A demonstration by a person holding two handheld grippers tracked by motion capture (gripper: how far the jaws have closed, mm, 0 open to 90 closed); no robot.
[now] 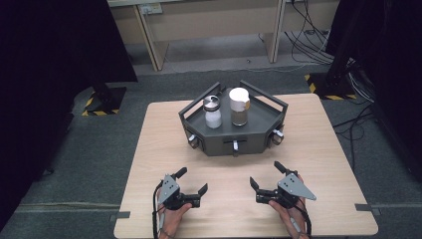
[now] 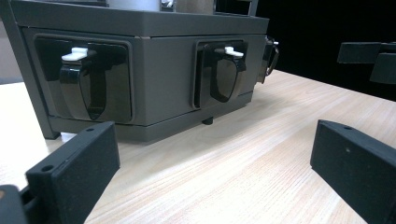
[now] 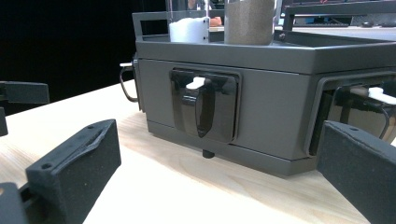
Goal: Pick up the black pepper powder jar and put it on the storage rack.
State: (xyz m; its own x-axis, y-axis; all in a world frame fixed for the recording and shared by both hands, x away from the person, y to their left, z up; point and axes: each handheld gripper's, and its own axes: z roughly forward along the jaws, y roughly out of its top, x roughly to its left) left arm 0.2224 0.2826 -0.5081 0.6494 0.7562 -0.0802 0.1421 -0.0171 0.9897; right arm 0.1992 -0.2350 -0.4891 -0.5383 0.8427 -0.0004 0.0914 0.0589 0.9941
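Down at my edge of the table point(image 1: 164, 129), I've got my left gripper point(image 1: 191, 183) and right gripper point(image 1: 266, 175) both spread wide, holding nothing, resting well short of the grey caddy point(image 1: 234, 139). It sits mid-table straight ahead, with a salt jar point(image 1: 213, 112) and brown spice jar point(image 1: 239, 106) standing side by side on top.
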